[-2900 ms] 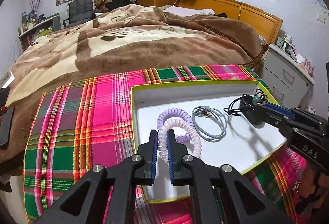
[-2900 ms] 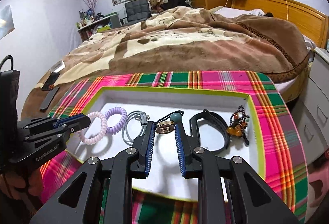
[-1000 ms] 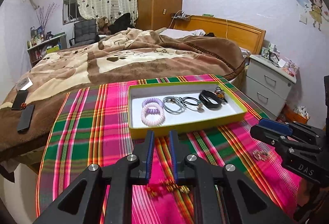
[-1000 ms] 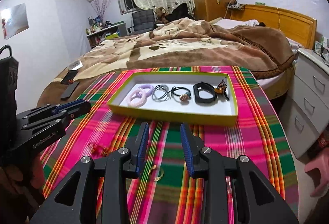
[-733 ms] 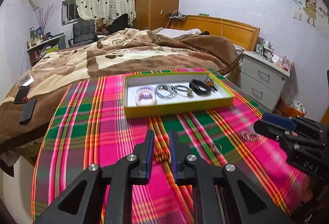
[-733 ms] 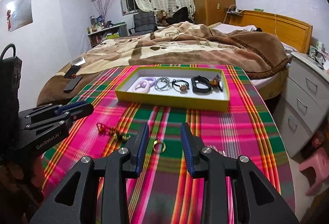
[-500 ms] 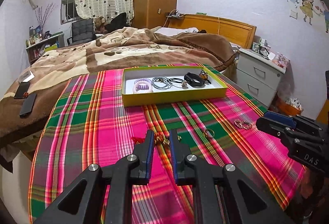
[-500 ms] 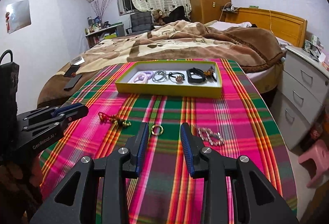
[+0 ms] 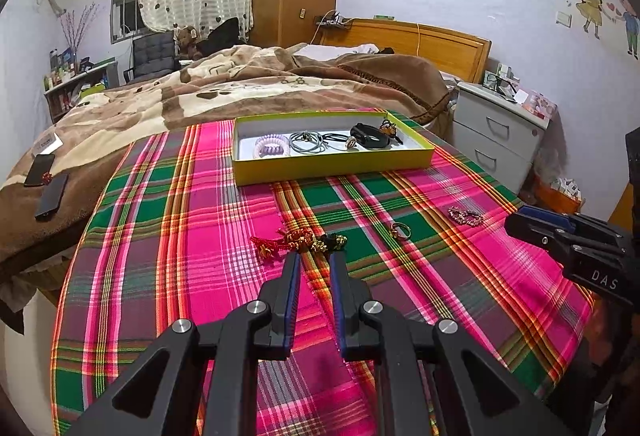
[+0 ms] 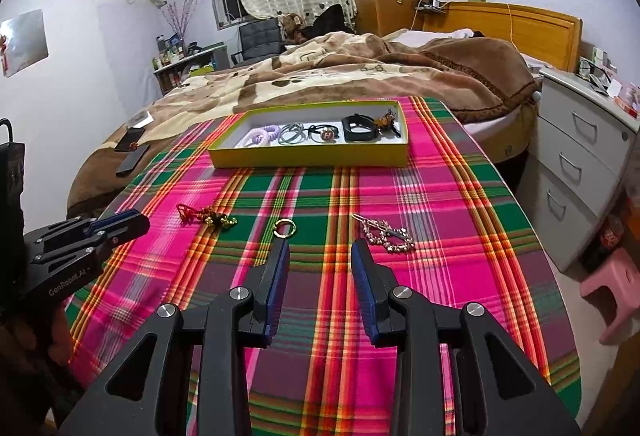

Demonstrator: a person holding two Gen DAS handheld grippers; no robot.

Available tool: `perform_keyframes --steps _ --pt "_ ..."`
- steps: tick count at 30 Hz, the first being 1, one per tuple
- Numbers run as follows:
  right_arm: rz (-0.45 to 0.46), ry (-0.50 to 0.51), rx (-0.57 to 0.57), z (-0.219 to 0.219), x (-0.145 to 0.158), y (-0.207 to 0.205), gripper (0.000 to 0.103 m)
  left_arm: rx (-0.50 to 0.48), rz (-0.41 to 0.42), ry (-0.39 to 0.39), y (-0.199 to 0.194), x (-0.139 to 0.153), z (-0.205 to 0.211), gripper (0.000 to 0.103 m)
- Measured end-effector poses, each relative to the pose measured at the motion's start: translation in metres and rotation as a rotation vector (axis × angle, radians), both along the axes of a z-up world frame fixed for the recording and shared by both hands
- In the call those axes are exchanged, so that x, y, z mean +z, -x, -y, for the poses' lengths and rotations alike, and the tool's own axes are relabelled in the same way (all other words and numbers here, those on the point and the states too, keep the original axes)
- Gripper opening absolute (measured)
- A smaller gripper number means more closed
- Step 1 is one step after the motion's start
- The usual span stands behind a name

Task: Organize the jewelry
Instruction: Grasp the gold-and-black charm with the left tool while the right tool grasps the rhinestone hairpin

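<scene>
A yellow-green box sits at the far side of the plaid table and holds hair ties, a black band and a beaded piece. On the cloth lie a red and gold knotted charm, a gold ring and a sparkly hair clip. My left gripper is open and empty just short of the charm. My right gripper is open and empty, between the ring and the clip and short of both.
The plaid cloth covers a round table whose edge drops off at left and right. A bed with a brown blanket lies behind. A grey drawer unit and a pink stool stand at the right.
Both grippers have pulled back from the box toward the near side of the table. The loose charm, ring and clip have come into view in front of them. The right jaws stand a little wider.
</scene>
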State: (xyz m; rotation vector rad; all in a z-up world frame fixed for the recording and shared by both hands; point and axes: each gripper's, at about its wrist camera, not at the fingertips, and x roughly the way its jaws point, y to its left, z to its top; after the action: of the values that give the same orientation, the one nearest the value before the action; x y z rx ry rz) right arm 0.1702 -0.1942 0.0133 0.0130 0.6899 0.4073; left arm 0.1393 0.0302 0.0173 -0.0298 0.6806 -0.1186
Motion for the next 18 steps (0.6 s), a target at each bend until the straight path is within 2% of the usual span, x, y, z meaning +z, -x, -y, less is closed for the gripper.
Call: perform_keyframes --steps 11,13,15,18 --pt "-0.035 0.009 -0.016 0.003 -0.012 -0.009 0.033 -0.012 -0.039 0.027 -0.011 -0.010 -0.006 0.014" --pt "-0.040 0.013 -0.019 0.004 -0.014 -0.011 0.033 -0.021 -0.045 0.029 -0.013 -0.011 -0.004 0.017" --pt "-0.046 0.016 -0.022 0.005 -0.015 -0.013 0.033 -0.033 -0.055 0.038 -0.016 -0.013 -0.003 0.025" --pt "-0.048 0.026 -0.025 0.007 -0.017 -0.018 0.033 -0.039 -0.065 0.046 -0.022 -0.015 -0.002 0.027"
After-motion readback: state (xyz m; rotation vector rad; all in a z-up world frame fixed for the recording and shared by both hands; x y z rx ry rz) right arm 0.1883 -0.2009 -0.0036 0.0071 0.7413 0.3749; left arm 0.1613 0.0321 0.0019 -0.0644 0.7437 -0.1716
